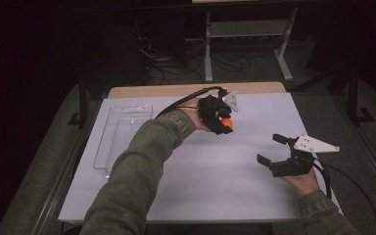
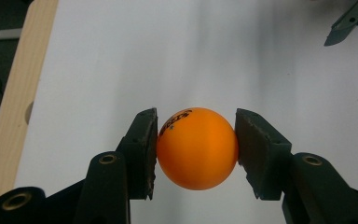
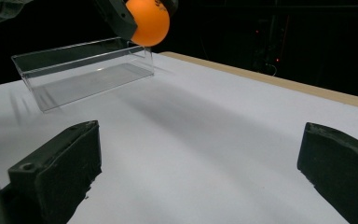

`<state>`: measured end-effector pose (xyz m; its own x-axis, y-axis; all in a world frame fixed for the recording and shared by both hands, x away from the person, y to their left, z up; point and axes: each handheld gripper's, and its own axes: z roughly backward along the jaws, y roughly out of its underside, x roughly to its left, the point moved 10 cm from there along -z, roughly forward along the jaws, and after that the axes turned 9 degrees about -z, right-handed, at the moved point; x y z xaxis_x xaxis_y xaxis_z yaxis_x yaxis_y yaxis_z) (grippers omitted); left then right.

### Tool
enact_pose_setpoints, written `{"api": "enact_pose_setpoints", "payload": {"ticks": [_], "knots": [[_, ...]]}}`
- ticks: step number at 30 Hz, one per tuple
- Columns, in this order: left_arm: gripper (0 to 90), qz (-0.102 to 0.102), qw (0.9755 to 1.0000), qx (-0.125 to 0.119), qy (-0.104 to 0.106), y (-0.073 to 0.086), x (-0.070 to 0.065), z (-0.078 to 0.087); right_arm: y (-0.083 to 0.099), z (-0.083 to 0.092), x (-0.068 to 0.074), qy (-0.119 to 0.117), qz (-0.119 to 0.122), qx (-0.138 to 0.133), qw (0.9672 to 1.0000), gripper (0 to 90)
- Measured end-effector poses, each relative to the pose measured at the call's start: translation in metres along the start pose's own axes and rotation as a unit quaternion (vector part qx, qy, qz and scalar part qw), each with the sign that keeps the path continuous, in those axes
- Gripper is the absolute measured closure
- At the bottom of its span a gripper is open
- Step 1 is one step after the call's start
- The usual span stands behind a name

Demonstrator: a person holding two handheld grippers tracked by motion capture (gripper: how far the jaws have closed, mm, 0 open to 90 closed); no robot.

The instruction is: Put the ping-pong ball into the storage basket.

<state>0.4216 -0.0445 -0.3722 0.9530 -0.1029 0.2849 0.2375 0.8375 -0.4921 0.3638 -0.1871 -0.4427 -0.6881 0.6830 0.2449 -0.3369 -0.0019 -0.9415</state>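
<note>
The left gripper (image 2: pixel 196 149) squeezes the orange ball (image 2: pixel 197 148). The clear box (image 1: pixel 122 137) sits to its left, probably lower. The right gripper (image 1: pixel 274 149) is open.

The orange ball (image 2: pixel 197 148) looks like smooth plastic with a soft sheen and black print, and the dark fingers (image 2: pixel 142 151) against it have matt, rough-edged, rubbery-looking pads. The tray (image 1: pixel 120 137) at the far left is clear, glossy plastic, and it sits on a matt white sheet, smooth like paper, that covers the surface (image 1: pixel 215 191); bare pale wood shows along the far edge. The person's sleeve (image 1: pixel 137 171) is soft, matt olive cloth with a ribbed cuff.
</note>
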Motion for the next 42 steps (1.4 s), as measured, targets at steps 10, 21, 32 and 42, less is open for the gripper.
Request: {"api": "enact_pose_setpoints", "payload": {"ticks": [10,21,32,42], "knots": [[50.3,0.007,1.0000,0.002,-0.006,0.010,0.001,0.012,0.000,0.001,-0.001,0.001,0.000,0.000,1.0000,0.0],[50.4,0.009,0.9998,0.010,-0.013,0.018,-0.002,0.025,0.000,0.001,0.000,0.002,0.001,-0.001,1.0000,0.0],[50.4,0.016,0.9996,0.018,-0.016,0.030,-0.004,0.038,0.001,0.001,0.000,0.003,0.001,-0.001,1.0000,0.0],[50.5,0.024,0.9993,0.016,-0.026,0.039,-0.005,0.050,0.001,0.000,0.000,0.003,0.003,0.002,1.0000,0.0]]}}
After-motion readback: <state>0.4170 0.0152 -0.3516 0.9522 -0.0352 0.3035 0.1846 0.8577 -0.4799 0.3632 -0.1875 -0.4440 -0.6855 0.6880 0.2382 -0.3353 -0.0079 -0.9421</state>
